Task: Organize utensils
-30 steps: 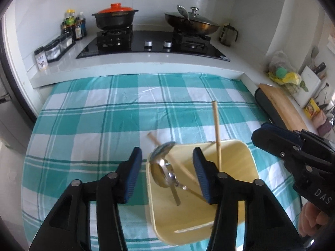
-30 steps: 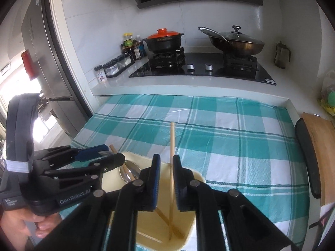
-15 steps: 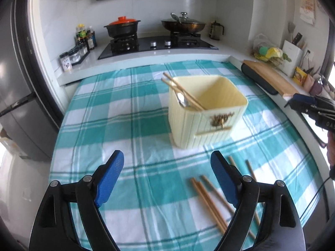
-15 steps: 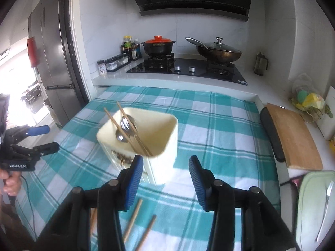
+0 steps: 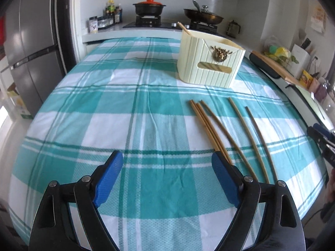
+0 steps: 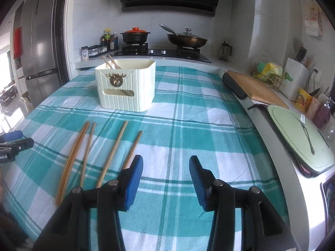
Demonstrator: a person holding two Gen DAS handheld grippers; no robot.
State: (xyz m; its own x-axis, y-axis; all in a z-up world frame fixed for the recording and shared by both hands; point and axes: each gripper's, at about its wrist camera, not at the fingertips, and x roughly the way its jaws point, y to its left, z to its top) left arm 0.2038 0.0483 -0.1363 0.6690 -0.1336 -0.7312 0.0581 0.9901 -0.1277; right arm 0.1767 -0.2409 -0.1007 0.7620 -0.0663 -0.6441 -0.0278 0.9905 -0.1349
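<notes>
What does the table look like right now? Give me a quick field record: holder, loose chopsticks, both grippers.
surface: teal and white checked cloth
holder: cream ribbed box, upright on the cloth, chopstick ends sticking out at its far left corner
loose chopsticks: five flat on the cloth in front of the holder, three bunched, two apart
left gripper: open, nothing between the jaws, loose chopsticks just to its right
right gripper: open, nothing between the jaws, loose chopsticks to its left
off the cloth: fork on a pale green board

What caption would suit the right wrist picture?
Open hand-held gripper above a checked tablecloth, loose chopsticks beside it, cream utensil box beyond.
</notes>
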